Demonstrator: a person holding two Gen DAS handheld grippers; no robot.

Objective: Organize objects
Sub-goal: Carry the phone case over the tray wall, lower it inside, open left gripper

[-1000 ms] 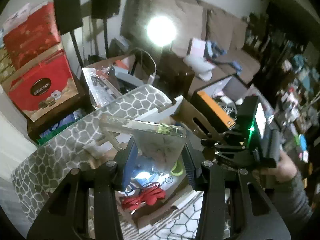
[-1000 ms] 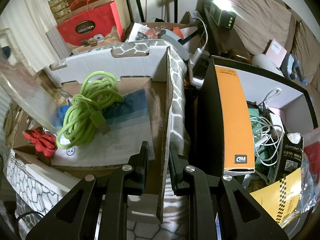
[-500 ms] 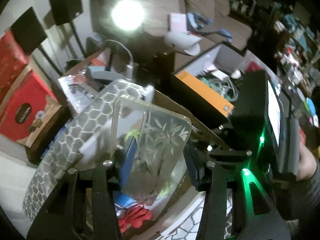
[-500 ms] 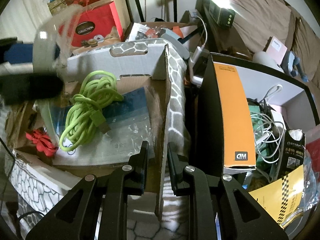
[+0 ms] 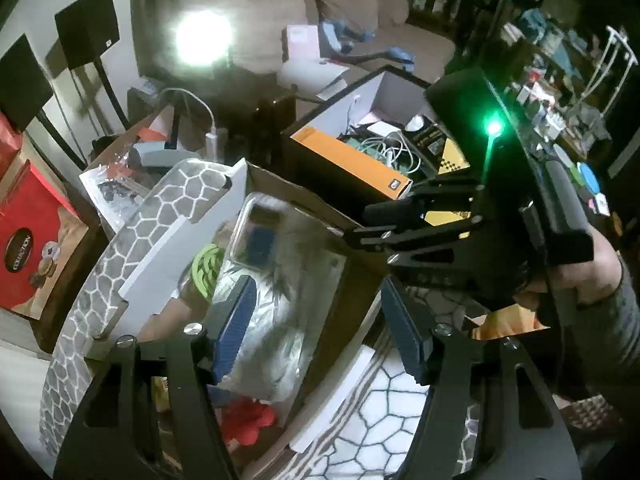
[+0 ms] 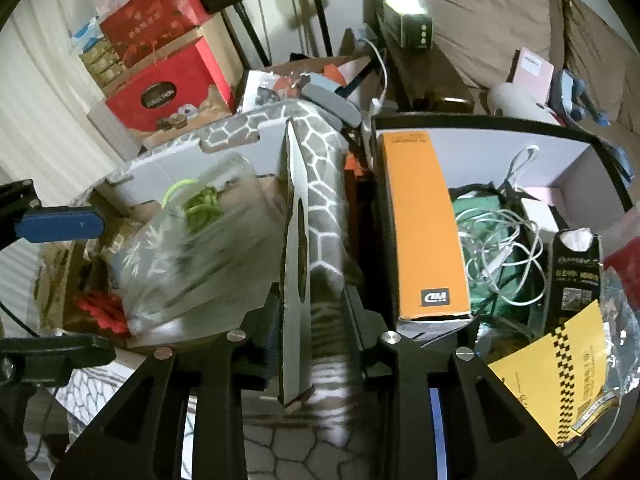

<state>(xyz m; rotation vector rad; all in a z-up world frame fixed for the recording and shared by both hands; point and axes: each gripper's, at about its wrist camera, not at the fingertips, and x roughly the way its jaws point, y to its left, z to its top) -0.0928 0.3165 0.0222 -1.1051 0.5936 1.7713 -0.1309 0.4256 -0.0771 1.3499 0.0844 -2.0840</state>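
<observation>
A clear phone case with a white leaf print point(image 5: 276, 280) lies tilted inside the cardboard box with the grey honeycomb pattern point(image 5: 160, 216), over the green cable point(image 5: 206, 268) and near the red cable point(image 5: 244, 420). My left gripper point(image 5: 320, 320) is open above the case, which sits apart from its blue pads point(image 5: 234, 328). The case point(image 6: 188, 256) also shows in the right wrist view. My right gripper point(image 6: 312, 320) has its jaws a little apart around the box's flap point(image 6: 296, 264), gripping loosely.
A black box point(image 6: 480, 128) to the right holds an orange carton point(image 6: 424, 228), white cables point(image 6: 496, 248) and a yellow booklet point(image 6: 560, 372). Red gift boxes point(image 6: 160, 92) stand at the back left. A sofa point(image 5: 280, 20) lies behind.
My left gripper opened and let go of the clear phone case, which dropped into the honeycomb box over the green cable. My right gripper loosened on the flap.
</observation>
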